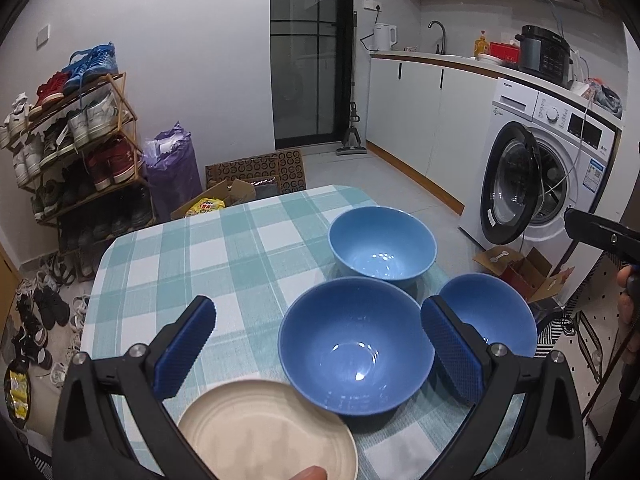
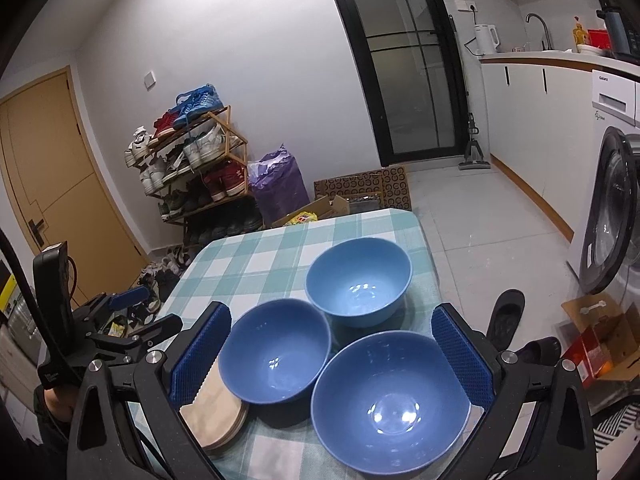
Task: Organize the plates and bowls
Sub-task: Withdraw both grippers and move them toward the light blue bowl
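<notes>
The washing machine (image 1: 552, 168) carries the brand name "Galanz" on its upper left panel, legible in both wrist views. Its blue sticker and control markings are too small to read. No other text is legible.

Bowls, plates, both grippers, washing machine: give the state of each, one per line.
Light blue bowl: upright, empty.
Two darker blue bowls: upright, empty, unstacked.
Cream plates: stacked beside the bowls.
Left gripper: open, holding nothing.
Right gripper: open, holding nothing.
Washing machine door: open.
</notes>
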`<state>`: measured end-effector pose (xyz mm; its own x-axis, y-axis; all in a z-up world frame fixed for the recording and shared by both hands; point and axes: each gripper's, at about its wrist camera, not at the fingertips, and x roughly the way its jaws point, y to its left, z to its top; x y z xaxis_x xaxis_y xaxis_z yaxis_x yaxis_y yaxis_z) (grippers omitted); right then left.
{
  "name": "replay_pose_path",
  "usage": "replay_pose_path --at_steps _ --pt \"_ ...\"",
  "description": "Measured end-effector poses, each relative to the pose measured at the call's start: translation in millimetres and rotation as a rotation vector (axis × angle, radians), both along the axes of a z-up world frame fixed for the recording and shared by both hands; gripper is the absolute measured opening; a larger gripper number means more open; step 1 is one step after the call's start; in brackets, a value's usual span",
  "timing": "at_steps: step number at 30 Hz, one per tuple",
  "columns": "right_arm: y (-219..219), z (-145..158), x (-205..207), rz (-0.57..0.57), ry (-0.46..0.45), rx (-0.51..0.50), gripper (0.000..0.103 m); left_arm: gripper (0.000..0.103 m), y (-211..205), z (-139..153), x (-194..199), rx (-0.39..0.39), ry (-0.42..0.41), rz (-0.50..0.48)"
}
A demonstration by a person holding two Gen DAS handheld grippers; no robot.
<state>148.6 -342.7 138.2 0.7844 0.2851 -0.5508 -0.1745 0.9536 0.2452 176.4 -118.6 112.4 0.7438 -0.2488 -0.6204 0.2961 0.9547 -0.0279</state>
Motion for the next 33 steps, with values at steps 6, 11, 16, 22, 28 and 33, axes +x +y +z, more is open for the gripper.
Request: replay_pose_path --at_steps 6,11,16,22,28,33 --pt "-10 7 15 -0.011 0.002 -0.001 0.102 0.103 -7 6 23 -0.004 -0.007 -0.010" --pt "-14 7 31 -0.027 0.019 -0.005 0.102 0.103 -12 5 43 -0.004 0.003 -0.017" --pt "-15 -1 48 -0.029 0.048 -0.012 0.102 0.103 -17 0 63 -0.004 0.024 -0.026" --pt "-15 -13 70 -0.033 0.088 -0.013 0.102 0.103 -26 -7 86 0.019 0.042 -0.036" --pt "-17 -34 94 -0.056 0.145 -0.024 0.102 0.103 -39 -16 107 0.046 0.057 -0.047" --pt "-22 -50 114 -0.070 0.180 -0.017 0.102 0.103 -51 -25 125 0.058 0.076 -0.063"
